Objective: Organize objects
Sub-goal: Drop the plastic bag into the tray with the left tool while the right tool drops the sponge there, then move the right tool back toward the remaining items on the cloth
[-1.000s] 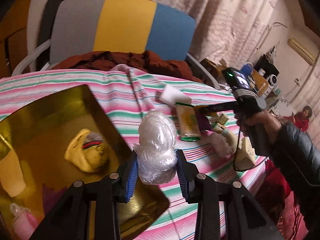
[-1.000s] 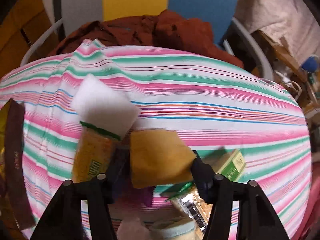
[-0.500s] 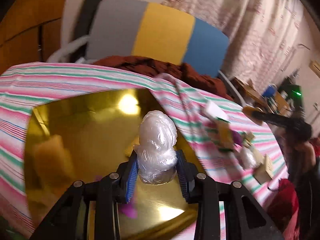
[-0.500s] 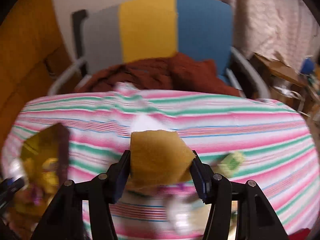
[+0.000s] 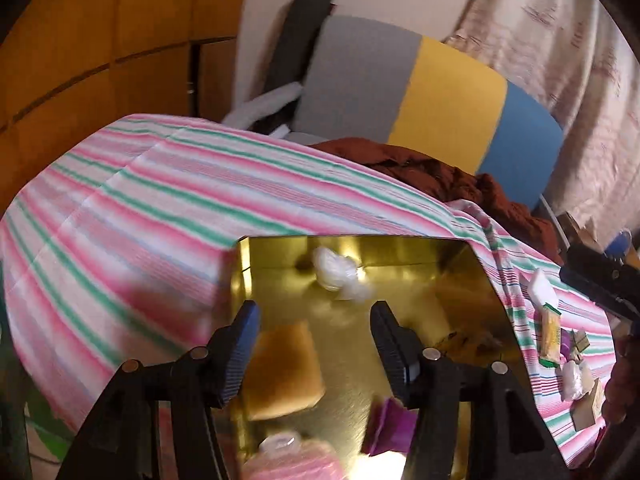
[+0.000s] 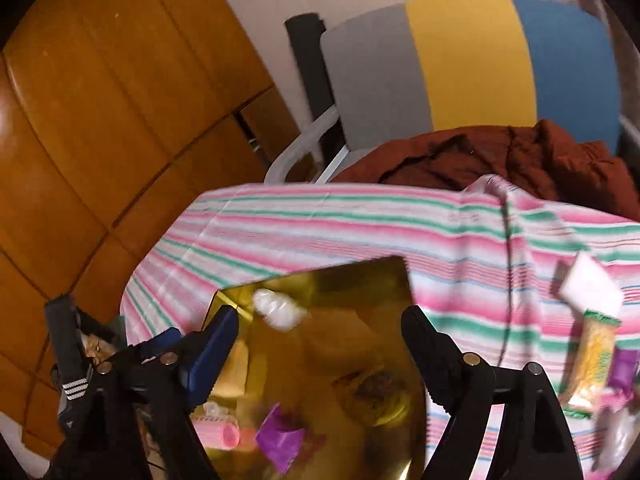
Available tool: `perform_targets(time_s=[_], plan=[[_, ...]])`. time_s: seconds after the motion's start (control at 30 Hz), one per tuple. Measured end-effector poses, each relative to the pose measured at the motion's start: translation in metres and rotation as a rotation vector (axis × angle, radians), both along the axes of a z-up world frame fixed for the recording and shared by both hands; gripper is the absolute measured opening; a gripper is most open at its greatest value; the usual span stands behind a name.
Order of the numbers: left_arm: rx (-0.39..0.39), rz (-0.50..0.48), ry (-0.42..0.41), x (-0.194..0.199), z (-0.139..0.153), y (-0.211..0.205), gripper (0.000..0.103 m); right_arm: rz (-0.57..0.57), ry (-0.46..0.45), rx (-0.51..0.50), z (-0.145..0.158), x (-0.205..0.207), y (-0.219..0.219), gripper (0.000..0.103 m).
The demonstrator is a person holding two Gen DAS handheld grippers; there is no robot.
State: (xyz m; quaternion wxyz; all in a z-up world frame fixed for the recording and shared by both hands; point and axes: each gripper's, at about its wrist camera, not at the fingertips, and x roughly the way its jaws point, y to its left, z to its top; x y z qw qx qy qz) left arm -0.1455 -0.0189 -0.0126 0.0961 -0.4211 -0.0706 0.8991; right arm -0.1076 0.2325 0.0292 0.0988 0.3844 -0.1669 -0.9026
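A gold tray (image 5: 460, 280) (image 6: 360, 280) lies on the striped tablecloth. My left gripper (image 5: 316, 336) hangs open over it, nothing between its fingers. A clear plastic bundle (image 5: 336, 276) (image 6: 280, 312) lies near the tray's far wall. Also in the tray are a yellow sponge (image 5: 286, 368) (image 6: 235, 364), a purple piece (image 5: 384, 428) (image 6: 280, 440), a pink bottle (image 5: 292, 460) (image 6: 218, 434) and a yellow toy (image 6: 376, 396). My right gripper (image 6: 320, 344) is open above the tray as well, holding nothing.
To the right of the tray, a white sponge (image 5: 540, 288) (image 6: 590, 292), a yellow snack packet (image 5: 550, 332) (image 6: 592, 360) and small boxes lie on the cloth. A grey, yellow and blue chair (image 5: 420, 96) with a brown garment (image 6: 500, 160) stands behind the table.
My left gripper has opened and the plastic bundle now lies in the tray. My right gripper swung left over the tray and opened; the yellow sponge it held is gone from its fingers.
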Motion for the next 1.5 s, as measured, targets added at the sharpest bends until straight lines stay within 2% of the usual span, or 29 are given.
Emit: perform_targets(time_s=[0.13, 0.23, 0.5, 0.7, 1.0, 1.27, 1.5], plan=[[0.006, 0.041, 0.004, 0.023, -0.01, -0.014, 0.058, 0.006, -0.04, 0.039, -0.02, 0.018, -0.011, 0.087], [0.014, 0.058, 0.015, 0.041, -0.015, -0.017, 0.058, -0.01, -0.048, 0.077, -0.028, 0.035, -0.008, 0.095], [-0.057, 0.007, 0.083, 0.071, -0.004, 0.007, 0.058, -0.032, 0.028, 0.211, -0.02, 0.075, -0.016, 0.103], [-0.102, -0.054, 0.139, 0.088, 0.01, 0.029, 0.058, -0.077, 0.078, 0.273, -0.013, 0.096, -0.016, 0.103], [-0.133, -0.137, 0.141, 0.106, 0.012, 0.058, 0.058, -0.122, 0.079, 0.31, -0.015, 0.114, -0.001, 0.103], [-0.149, -0.208, 0.13, 0.117, 0.008, 0.081, 0.058, -0.138, 0.042, 0.355, -0.024, 0.122, 0.02, 0.103], [-0.14, -0.265, 0.111, 0.121, 0.003, 0.093, 0.058, -0.198, -0.011, 0.39, -0.024, 0.123, 0.073, 0.103]])
